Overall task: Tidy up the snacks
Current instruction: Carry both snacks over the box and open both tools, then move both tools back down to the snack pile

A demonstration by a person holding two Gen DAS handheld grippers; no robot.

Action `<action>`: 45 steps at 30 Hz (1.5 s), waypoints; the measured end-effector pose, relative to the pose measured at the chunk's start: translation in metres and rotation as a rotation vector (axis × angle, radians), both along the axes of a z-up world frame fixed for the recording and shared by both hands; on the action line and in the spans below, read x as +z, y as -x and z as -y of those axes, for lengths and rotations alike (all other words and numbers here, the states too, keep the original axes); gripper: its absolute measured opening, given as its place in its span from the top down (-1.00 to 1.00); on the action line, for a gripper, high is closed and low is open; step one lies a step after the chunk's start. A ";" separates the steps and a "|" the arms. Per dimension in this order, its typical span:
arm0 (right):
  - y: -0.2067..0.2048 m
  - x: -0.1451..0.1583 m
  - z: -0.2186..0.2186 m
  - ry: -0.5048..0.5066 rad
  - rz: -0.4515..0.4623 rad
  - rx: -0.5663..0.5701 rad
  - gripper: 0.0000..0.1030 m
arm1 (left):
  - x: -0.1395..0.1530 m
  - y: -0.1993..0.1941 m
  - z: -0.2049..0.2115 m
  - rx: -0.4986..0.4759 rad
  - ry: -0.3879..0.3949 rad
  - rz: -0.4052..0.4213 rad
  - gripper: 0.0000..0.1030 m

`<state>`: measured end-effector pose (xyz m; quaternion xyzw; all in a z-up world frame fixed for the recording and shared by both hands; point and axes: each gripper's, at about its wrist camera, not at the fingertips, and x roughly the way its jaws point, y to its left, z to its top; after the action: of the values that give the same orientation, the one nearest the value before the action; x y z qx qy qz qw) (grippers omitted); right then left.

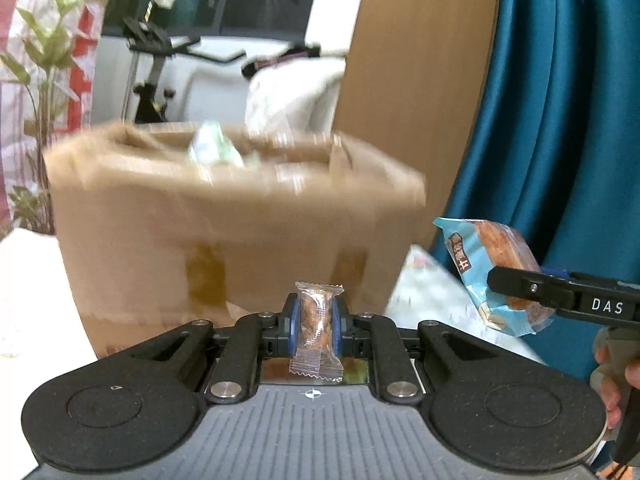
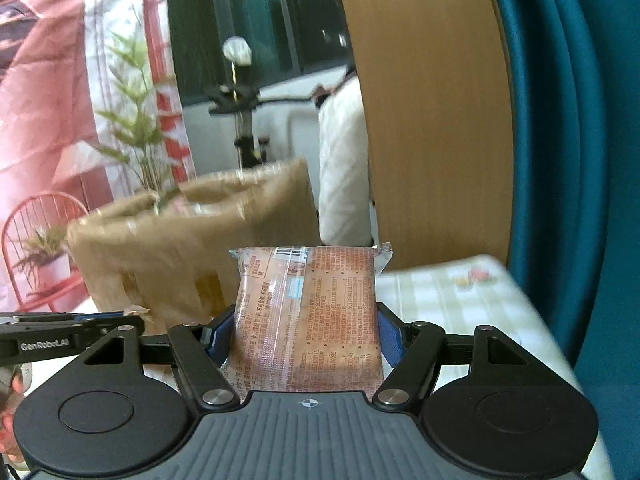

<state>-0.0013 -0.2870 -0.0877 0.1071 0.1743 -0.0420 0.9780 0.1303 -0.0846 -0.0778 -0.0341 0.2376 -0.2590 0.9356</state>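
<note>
Both loaded: left gripper (image 1: 316, 322) jaws pinched a small candy (image 1: 318, 326), right gripper (image 2: 306, 332) jaws clamped a cake pack (image 2: 308, 320). Carry step; next, prob. lift over the cardboard box (image 1: 240, 220) rim and drop.

White capitals "DAS" stand on the black arm of the right gripper (image 1: 516, 294), seen in the left wrist view well to the right of the left jaws. "GenRobot.AI" is printed in white on the black arm of the left gripper (image 2: 132, 314), at the far left of the right wrist view. The cake packet (image 2: 306, 320) clamped between the right jaws carries a barcode near its top edge and dense small print with long digit strings, too fine to read. Its blue front (image 1: 466, 258) bears a dark label with characters that cannot be made out.
</note>
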 end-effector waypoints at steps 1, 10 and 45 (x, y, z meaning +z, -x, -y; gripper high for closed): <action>-0.002 0.008 0.000 0.005 0.020 0.004 -0.28 | 0.006 -0.001 -0.002 0.005 0.009 0.019 0.67; -0.066 0.068 -0.015 0.061 0.097 0.106 -0.28 | 0.068 -0.042 -0.022 0.100 -0.018 0.186 0.67; -0.120 0.066 -0.069 0.068 -0.055 0.138 -0.39 | 0.086 -0.052 -0.086 0.228 -0.096 0.004 -0.02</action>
<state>0.1183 -0.2180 -0.0212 0.0602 0.2067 0.0164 0.9764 0.1822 0.0017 0.0082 -0.0154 0.2423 -0.1395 0.9600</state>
